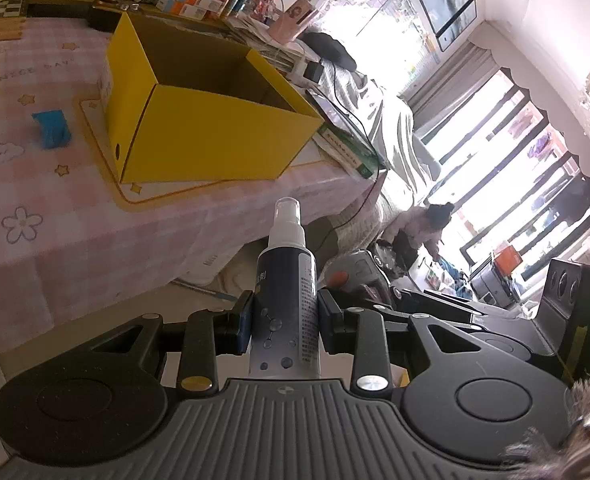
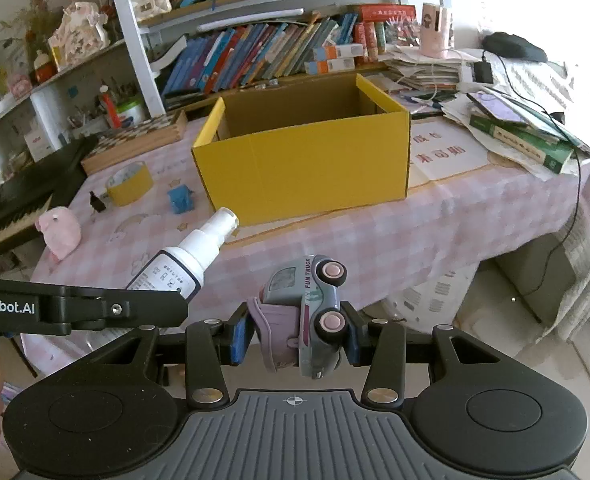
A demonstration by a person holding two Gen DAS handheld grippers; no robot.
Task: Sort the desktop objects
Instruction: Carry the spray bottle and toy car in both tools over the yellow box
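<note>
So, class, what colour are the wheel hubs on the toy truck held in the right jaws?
Pink, on the toy truck; the right wrist view shows them best.

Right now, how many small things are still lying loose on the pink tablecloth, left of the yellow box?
4: yellow tape roll, blue block, small black clip, and pink plush at the edge. The box may hide more.

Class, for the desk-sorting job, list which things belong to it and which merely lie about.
Job: spray bottle in left gripper; toy truck in right gripper; yellow box; tape roll; blue clip; pink plush.
Lying about: bookshelf books; keyboard.
</note>
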